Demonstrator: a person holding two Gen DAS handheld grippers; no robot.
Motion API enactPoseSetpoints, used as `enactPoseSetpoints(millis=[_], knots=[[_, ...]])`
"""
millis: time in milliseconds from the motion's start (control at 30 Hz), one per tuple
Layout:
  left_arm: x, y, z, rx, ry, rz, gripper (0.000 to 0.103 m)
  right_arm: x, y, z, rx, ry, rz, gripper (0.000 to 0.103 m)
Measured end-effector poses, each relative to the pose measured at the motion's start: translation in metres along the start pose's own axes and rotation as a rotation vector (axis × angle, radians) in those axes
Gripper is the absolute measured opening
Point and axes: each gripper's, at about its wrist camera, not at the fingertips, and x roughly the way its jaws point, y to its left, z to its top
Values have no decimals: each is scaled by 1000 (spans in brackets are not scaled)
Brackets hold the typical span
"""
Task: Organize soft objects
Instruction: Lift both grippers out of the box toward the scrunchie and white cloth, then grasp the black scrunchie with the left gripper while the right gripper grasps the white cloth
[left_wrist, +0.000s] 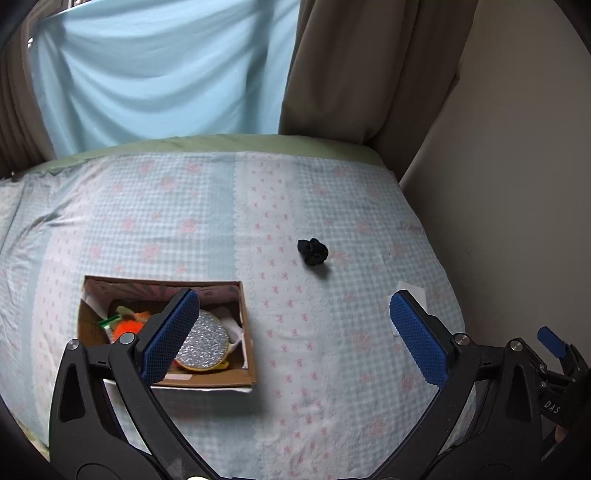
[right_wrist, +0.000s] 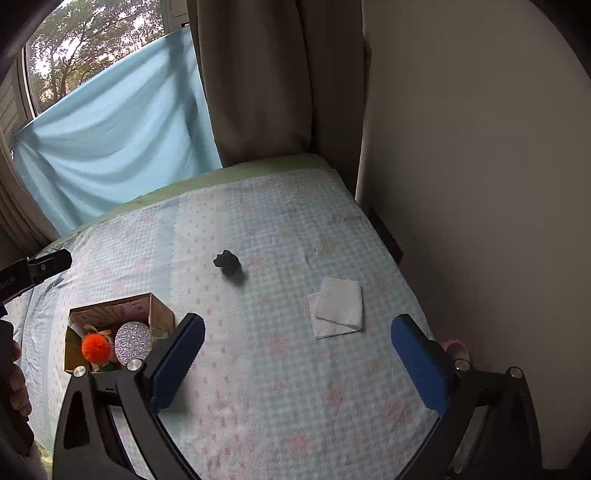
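Observation:
A small black scrunchie (left_wrist: 313, 252) lies on the checked bedspread, also in the right wrist view (right_wrist: 228, 264). A folded white cloth (right_wrist: 337, 307) lies to its right; in the left wrist view only a corner of this cloth (left_wrist: 413, 290) shows behind my finger. An open cardboard box (left_wrist: 248, 354) (right_wrist: 159, 314) sits at the left, holding an orange pom-pom (right_wrist: 95, 349) and a silver glitter disc (right_wrist: 133, 339). My left gripper (left_wrist: 293, 332) is open and empty above the bed, its left finger over the box. My right gripper (right_wrist: 295, 358) is open and empty, short of the cloth.
A wall (right_wrist: 480, 184) runs along the bed's right side. Brown curtains (right_wrist: 258, 74) and a light blue sheet (right_wrist: 110, 140) hang behind the bed. A pink object (right_wrist: 456, 347) sits at the bed's right edge by the wall.

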Motion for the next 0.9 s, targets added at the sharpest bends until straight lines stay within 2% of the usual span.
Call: enactPoseSetpoints(millis=[300,667,900], knots=[[129,-44,12,-6,36,30,103,103,-61,-1,-6,45,17,101],[308,-38,1,22,123,57,102,243,-84,-35,16,142,20,101],[380,-31,-12,25,151,70,97,310,-88,-67,0,171,-9,101]])
